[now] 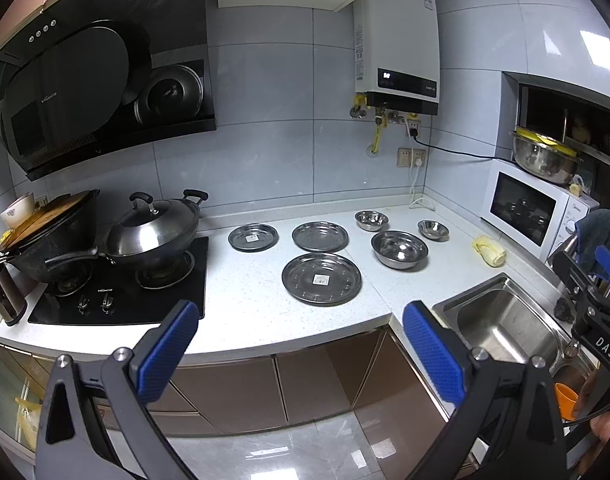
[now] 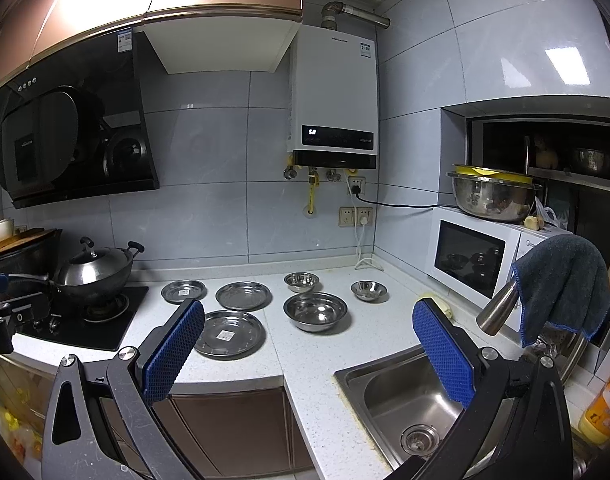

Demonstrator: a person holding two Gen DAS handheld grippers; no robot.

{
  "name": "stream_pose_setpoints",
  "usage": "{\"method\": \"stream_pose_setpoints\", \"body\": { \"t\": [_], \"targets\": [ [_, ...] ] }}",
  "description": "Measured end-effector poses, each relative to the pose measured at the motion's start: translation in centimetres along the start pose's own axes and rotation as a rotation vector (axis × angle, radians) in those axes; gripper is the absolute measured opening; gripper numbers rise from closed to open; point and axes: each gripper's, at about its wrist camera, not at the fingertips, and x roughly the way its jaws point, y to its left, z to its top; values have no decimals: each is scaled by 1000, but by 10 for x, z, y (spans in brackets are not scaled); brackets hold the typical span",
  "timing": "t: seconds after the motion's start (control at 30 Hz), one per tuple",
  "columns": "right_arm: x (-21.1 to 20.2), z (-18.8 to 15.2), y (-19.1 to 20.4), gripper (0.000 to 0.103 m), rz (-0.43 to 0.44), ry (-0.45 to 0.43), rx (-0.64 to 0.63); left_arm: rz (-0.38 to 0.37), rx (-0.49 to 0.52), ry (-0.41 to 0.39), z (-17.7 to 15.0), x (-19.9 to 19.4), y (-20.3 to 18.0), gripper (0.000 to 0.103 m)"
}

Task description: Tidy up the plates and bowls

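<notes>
Three plates (image 1: 321, 278) and three bowls (image 1: 399, 249) lie apart on the white desk (image 1: 245, 304), none hidden. Your left claw (image 1: 301, 354) and right claw (image 2: 307, 350) are wide open, empty, before the desk edge.

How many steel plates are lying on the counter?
3: a large plate nearest the front edge, a medium plate behind it, and a small plate beside the stove.
</notes>
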Motion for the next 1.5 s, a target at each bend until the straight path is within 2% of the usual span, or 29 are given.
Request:
{"method": "stream_pose_setpoints", "body": {
  "t": [0.43,0.63,0.73,1.0,1.23,1.4,1.5],
  "targets": [
    [5,1,3,102,4,6,-1,-3,-10,6,0,1,6,103],
    [29,7,18,102,4,8,5,9,-15,22,11,21,29,103],
    [45,12,28,102,0,3,7,27,-16,2,23,34,40,103],
    [112,17,60,102,2,24,1,39,-24,-37,57,87,59,103],
    [181,16,78,102,31,50,-38,56,-20,-65,82,149,47,103],
    [243,15,85,102,101,62,-78,97,-34,-78,97,204,28,103],
    [280,11,86,102,148,80,-89,118,-51,-55,102,243,17,103]
  ]
}}
